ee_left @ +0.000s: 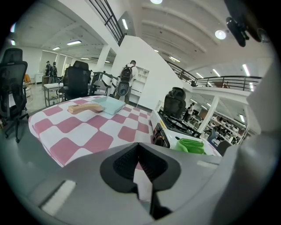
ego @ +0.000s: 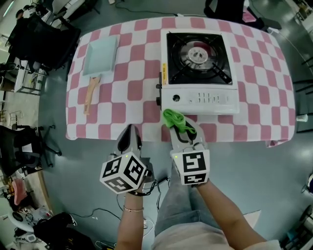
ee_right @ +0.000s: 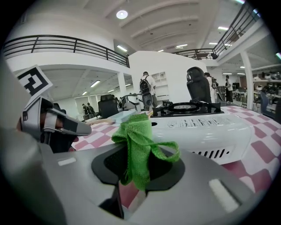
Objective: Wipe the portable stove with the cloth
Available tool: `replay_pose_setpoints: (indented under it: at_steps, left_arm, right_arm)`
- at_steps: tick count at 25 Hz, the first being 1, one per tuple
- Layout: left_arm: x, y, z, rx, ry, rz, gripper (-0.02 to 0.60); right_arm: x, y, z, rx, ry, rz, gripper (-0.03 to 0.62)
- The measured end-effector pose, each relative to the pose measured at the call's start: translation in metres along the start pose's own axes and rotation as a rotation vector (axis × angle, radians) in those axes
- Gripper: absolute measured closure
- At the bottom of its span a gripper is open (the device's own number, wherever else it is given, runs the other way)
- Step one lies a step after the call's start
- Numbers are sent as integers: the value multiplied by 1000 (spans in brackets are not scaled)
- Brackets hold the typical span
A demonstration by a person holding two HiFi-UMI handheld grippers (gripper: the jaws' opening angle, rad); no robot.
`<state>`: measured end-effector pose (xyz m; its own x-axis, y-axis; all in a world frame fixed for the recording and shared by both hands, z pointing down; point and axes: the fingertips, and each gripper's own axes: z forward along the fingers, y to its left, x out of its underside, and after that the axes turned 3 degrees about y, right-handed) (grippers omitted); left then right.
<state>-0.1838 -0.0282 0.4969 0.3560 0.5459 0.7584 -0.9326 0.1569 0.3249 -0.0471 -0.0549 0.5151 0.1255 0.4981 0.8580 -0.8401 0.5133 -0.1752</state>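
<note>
The white portable stove [ego: 200, 68] with its black burner stands on the right half of the pink-and-white checked table [ego: 122, 105]. My right gripper [ego: 182, 131] hovers at the table's near edge, just in front of the stove, shut on a crumpled green cloth [ego: 174, 120]. In the right gripper view the cloth [ee_right: 138, 140] hangs between the jaws of that gripper [ee_right: 138, 166], with the stove [ee_right: 206, 121] close ahead. My left gripper [ego: 131, 135] is beside it to the left, shut and empty [ee_left: 139, 161]. From there the stove [ee_left: 173, 125] lies ahead to the right.
A pale teal square pan [ego: 100, 56] with a wooden handle [ego: 90, 95] lies on the table's far left. Black office chairs [ego: 36, 41] stand off the table's left side, and another sits behind the far edge [ego: 230, 10]. Cables run across the floor near my legs.
</note>
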Motion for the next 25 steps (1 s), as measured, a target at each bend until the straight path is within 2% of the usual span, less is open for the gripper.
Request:
replay_pose_setpoints:
  at_steps: [14,25]
  left_arm:
    - [2,2,-9,-4,4,15,581]
    - [2,-16,-6,24,11,38,581]
  right_arm:
    - [1,-19,-11,54,-36,39,485]
    - [2,-41,-23,87,-38,58,485]
